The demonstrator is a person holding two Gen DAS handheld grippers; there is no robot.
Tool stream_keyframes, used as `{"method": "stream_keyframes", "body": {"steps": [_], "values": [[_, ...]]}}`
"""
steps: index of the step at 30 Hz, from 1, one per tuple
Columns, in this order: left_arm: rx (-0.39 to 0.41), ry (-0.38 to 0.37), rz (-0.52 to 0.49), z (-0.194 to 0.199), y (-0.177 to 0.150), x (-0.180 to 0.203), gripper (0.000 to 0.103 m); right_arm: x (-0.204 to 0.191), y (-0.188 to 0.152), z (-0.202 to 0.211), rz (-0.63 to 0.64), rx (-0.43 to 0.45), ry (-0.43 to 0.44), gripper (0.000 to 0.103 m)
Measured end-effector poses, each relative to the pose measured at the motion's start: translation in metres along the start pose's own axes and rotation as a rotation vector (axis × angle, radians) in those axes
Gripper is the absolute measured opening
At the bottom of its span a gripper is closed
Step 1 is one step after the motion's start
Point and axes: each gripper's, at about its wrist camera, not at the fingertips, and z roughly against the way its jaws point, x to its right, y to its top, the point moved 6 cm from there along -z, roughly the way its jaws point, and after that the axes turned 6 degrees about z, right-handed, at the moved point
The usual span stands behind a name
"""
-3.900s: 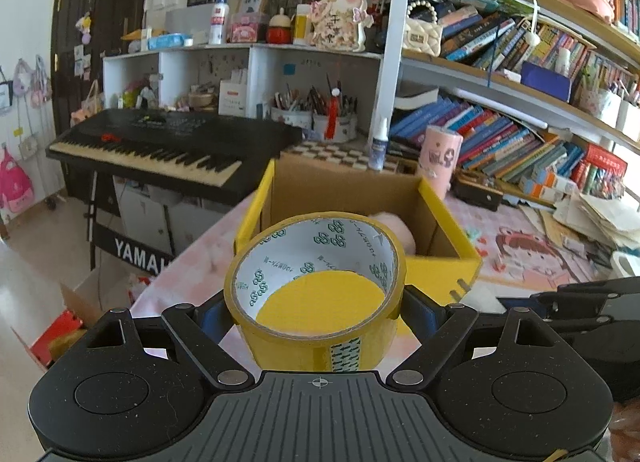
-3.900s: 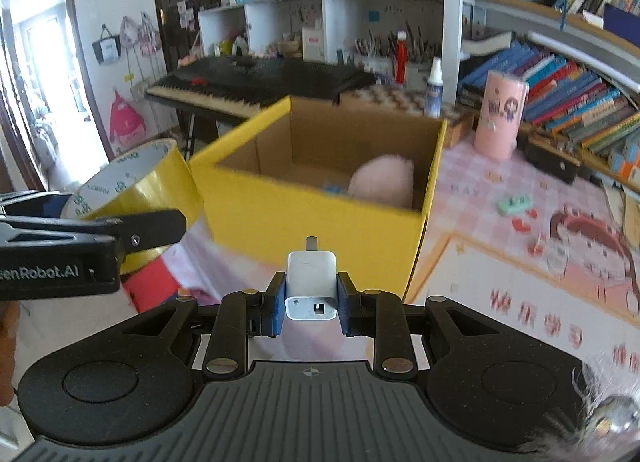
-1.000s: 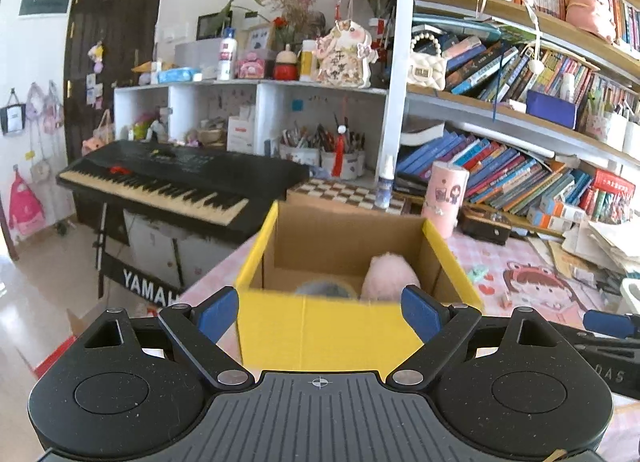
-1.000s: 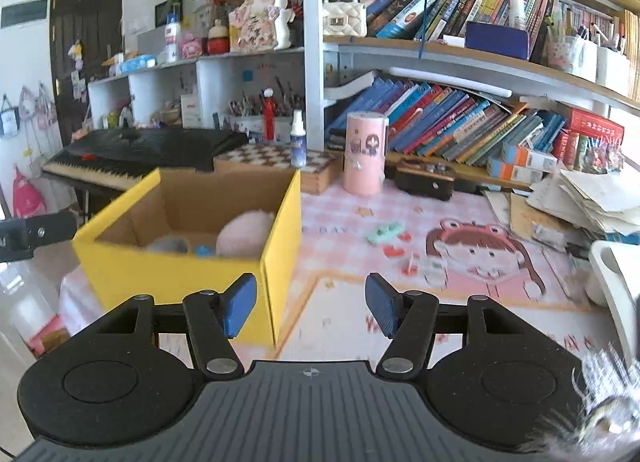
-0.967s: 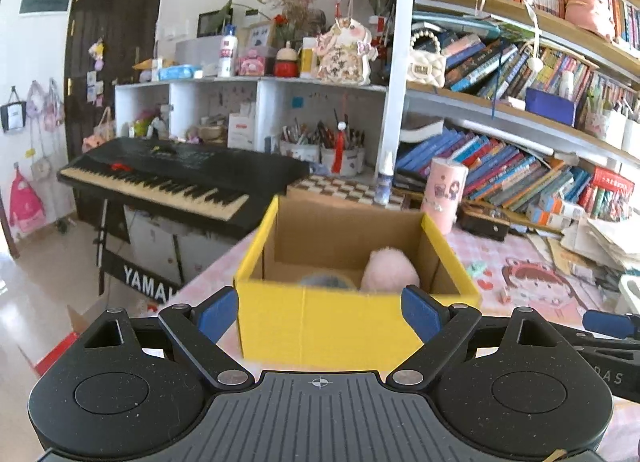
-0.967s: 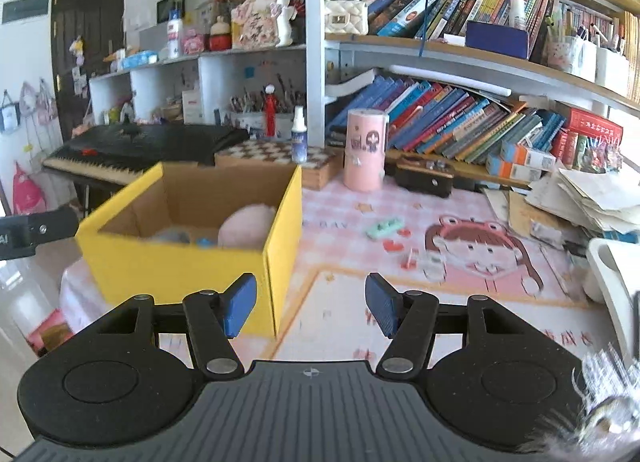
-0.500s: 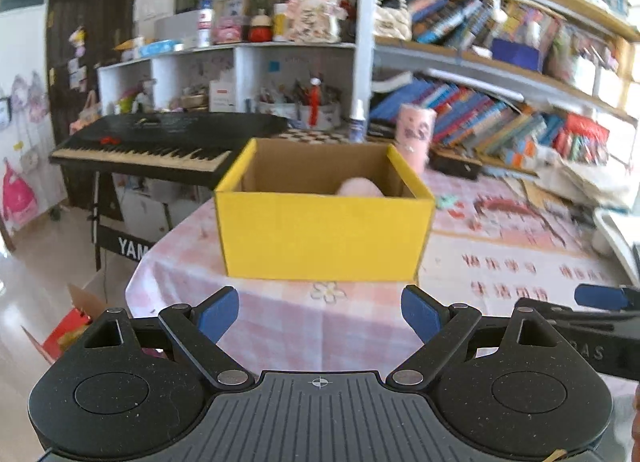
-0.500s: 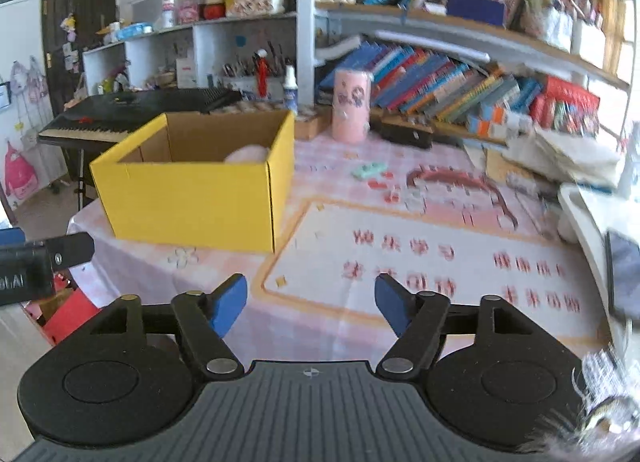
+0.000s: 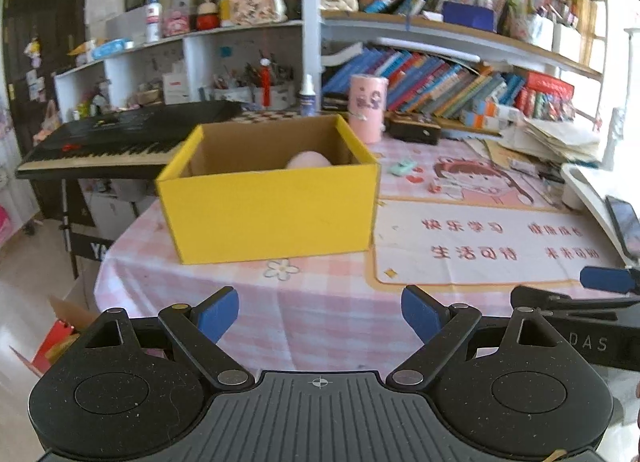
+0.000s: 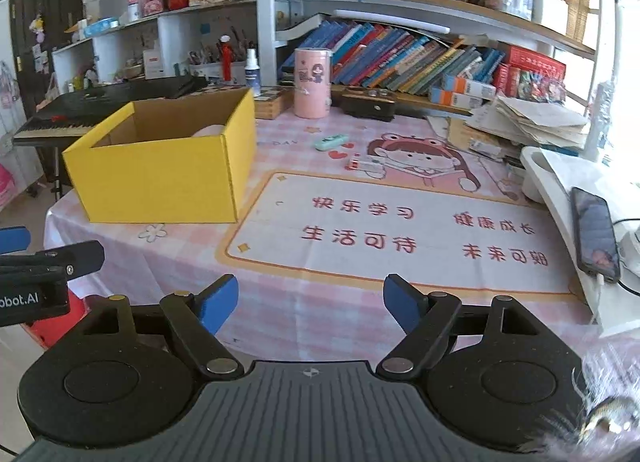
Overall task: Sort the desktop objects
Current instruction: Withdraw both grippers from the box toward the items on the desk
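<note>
**Both grippers empty, stood off from the box; next pick pending**

Nearest: the left gripper point(image 9: 320, 312) has its jaws spread with nothing between them, only bare pink checked tabletop point(image 9: 320, 302) ahead. The right gripper point(image 10: 310, 304) is likewise empty, its jaws opening, over the same cloth.

Step in hand, as judged: between placements, with both tools free and no item yet approached.

Ahead and left of the right gripper stands the yellow cardboard box point(image 10: 160, 178), open-topped, a pink rounded item point(image 9: 308, 160) showing inside. From the left gripper it sits straight ahead, its long side facing that gripper.

Beyond the printed mat, well ahead of the right gripper, lie a small mint-green item point(image 10: 331, 142) and, nearer, a small pink-and-white item point(image 10: 366, 163). The green one lies flat, long axis running from near-left to far-right.

Next move, as judged: carry one gripper forward over the mat and align its jaws across the short width of the chosen piece.
</note>
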Motion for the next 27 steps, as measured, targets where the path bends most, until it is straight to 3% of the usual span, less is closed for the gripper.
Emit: {"method": "stream_keyframes", "body": {"steps": [27], "values": [[-0.064, -0.146, -0.117, -0.053, 0.014, 0.085, 0.09, 0.089, -0.002, -0.033, -0.096, -0.072, -0.112, 0.081]]}}
